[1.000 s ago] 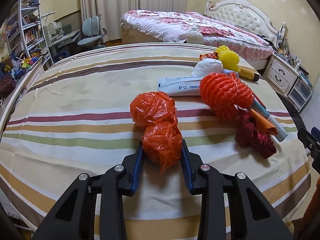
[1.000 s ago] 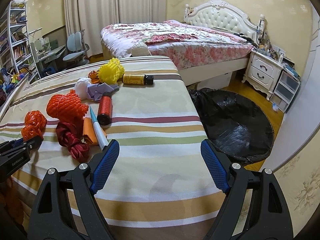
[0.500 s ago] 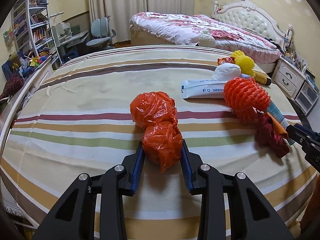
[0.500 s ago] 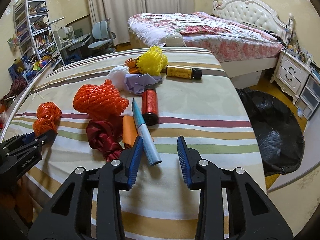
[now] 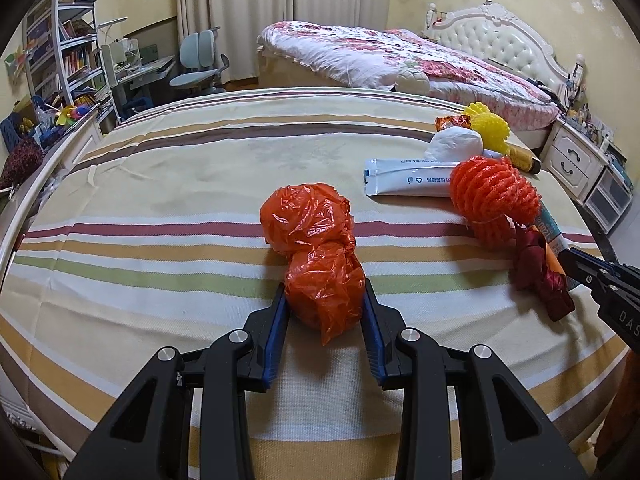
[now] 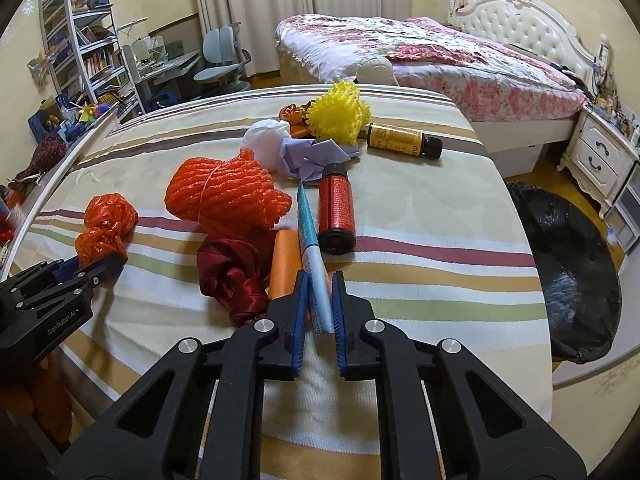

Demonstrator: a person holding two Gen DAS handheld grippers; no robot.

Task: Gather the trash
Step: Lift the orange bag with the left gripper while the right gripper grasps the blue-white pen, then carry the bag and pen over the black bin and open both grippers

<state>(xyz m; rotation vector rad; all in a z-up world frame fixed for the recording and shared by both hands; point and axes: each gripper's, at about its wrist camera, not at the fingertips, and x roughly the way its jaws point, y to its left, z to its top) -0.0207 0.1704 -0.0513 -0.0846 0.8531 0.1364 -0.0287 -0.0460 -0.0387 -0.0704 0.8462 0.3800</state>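
Note:
My left gripper (image 5: 324, 300) is shut on the near lobe of a crumpled orange plastic bag (image 5: 316, 256), which rests on the striped tablecloth (image 5: 160, 240). The bag also shows in the right wrist view (image 6: 105, 226). My right gripper (image 6: 320, 292) has closed around the near end of a blue-and-white tube (image 6: 312, 256) lying on the cloth. Beside the tube lie a dark red ribbon (image 6: 234, 276), an orange foam net (image 6: 224, 196), an orange wrapper (image 6: 285, 264) and a red can (image 6: 336, 210).
Farther back lie a yellow foam net (image 6: 340, 114), a white wad (image 6: 266, 140), purple paper (image 6: 312, 156) and a brown bottle (image 6: 402, 146). A black trash bag (image 6: 568, 276) sits open on the floor to the right of the table. A bed (image 6: 420, 52) stands behind.
My right gripper moved left and forward to the tube and its jaws closed from wide open onto it. My left gripper kept its hold on the orange bag.

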